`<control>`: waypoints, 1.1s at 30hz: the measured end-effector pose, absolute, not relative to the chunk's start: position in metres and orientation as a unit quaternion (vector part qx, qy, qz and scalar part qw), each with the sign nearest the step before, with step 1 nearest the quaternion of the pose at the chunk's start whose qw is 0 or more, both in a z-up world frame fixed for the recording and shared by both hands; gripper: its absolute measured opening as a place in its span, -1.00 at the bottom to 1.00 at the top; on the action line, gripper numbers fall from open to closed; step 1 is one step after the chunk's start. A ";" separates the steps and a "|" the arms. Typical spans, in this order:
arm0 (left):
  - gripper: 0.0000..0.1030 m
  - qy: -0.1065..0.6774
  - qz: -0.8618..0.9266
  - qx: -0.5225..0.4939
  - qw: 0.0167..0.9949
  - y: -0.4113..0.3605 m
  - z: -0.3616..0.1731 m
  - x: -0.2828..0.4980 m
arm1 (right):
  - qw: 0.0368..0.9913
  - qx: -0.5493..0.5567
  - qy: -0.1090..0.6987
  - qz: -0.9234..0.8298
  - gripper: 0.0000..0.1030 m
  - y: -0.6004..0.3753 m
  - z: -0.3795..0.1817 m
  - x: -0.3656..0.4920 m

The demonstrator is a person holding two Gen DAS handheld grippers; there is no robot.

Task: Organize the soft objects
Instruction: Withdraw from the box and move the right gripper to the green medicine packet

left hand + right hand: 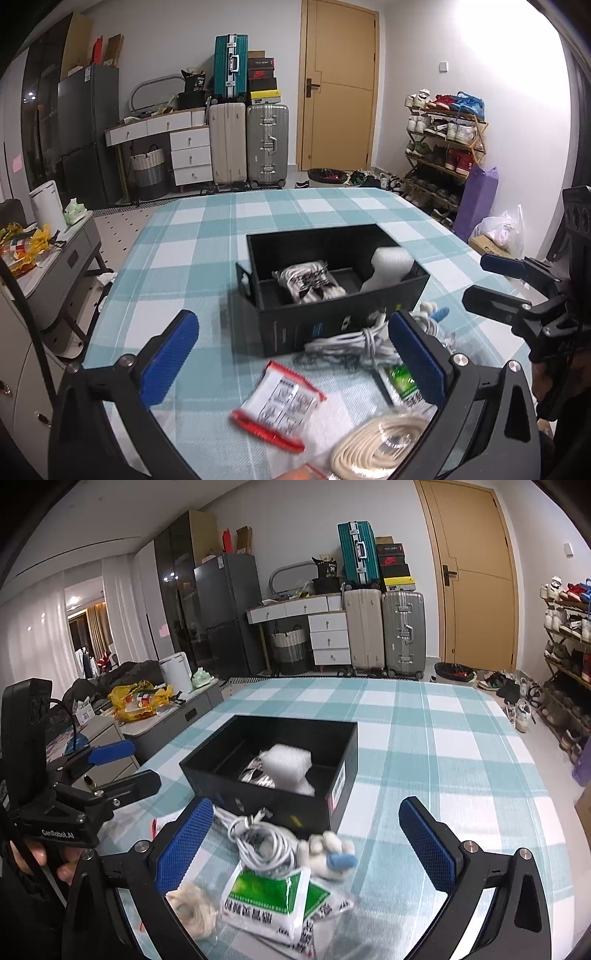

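A black box (332, 321) stands on the checked tablecloth; it also shows in the right wrist view (266, 797). Inside lie a bagged white cable bundle (308, 282) and a white foam wrap (388, 269), the wrap also in the right wrist view (290, 764). In front of the box lie a white cable (258, 842), a green-and-white sachet (266, 897), a red-edged sachet (280, 402), a beige rope coil (380, 443) and a small white-and-blue soft toy (332, 853). My left gripper (295, 362) is open and empty above the red-edged sachet. My right gripper (306, 845) is open and empty above the cable and green sachet.
The table (443, 738) carries a teal checked cloth. Beyond its far edge stand suitcases (247, 144), a white drawer unit (190, 155), a door and a shoe rack (443, 147). A grey side cabinet (62, 258) with clutter stands left of the table.
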State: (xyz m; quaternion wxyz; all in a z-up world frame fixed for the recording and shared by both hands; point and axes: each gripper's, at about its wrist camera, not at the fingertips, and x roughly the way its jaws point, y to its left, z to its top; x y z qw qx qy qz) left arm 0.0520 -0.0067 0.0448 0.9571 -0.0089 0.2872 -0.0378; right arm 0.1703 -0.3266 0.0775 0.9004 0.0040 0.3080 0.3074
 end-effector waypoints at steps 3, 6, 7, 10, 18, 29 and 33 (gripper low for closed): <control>1.00 0.285 -0.030 -0.005 0.958 -0.004 0.040 0.044 | 0.899 0.000 0.309 0.311 0.99 -0.328 0.075 0.164; 1.00 0.295 -0.027 -0.006 0.955 0.000 0.035 0.041 | 0.896 -0.006 0.310 0.319 0.99 -0.330 0.074 0.157; 1.00 0.299 -0.026 -0.007 0.954 0.002 0.034 0.041 | 0.895 -0.009 0.312 0.319 0.99 -0.329 0.074 0.155; 1.00 0.303 -0.022 -0.013 0.952 0.005 0.032 0.039 | 0.893 -0.016 0.321 0.316 0.99 -0.327 0.072 0.152; 1.00 0.314 -0.016 -0.001 0.949 0.007 0.023 0.035 | 0.885 -0.035 0.345 0.310 0.99 -0.322 0.061 0.152; 1.00 0.320 -0.022 0.012 0.947 0.004 0.020 0.034 | 0.880 -0.041 0.364 0.303 0.99 -0.321 0.052 0.158; 1.00 0.324 -0.018 0.023 0.946 0.001 0.017 0.035 | 0.876 -0.060 0.374 0.299 0.99 -0.313 0.044 0.158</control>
